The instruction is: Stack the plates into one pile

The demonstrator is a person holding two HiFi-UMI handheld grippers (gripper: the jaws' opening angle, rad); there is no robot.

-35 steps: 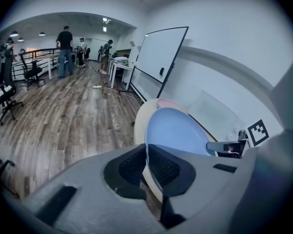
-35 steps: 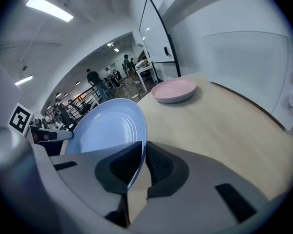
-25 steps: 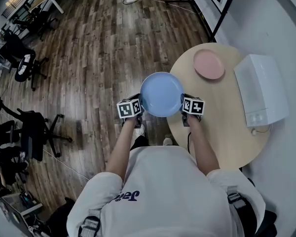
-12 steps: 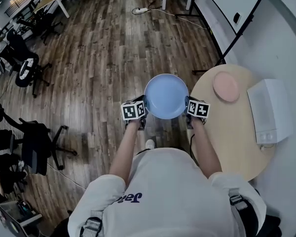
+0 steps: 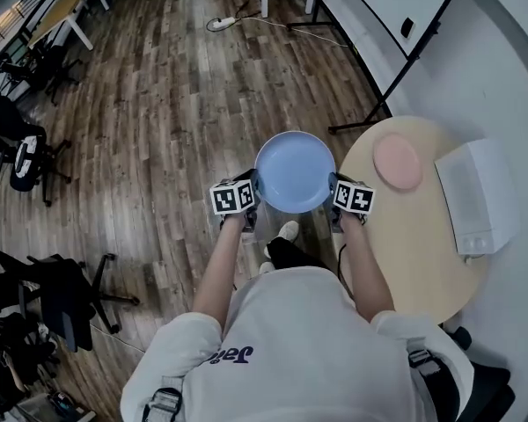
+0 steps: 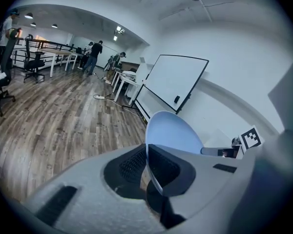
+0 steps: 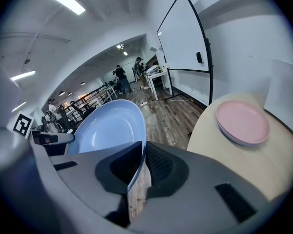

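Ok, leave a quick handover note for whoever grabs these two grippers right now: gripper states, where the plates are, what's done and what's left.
Left gripper: shut on one rim of the blue plate.
Right gripper: shut on the opposite rim.
Blue plate: carried face up between the two, over the wooden floor, beside the round table, not above it.
Pink plate: on the table's far part, near the white box; it may sit on a second plate, unclear.
Done: blue plate is lifted.
Left: bring it over the table, set it on the pink plate, open both grippers.
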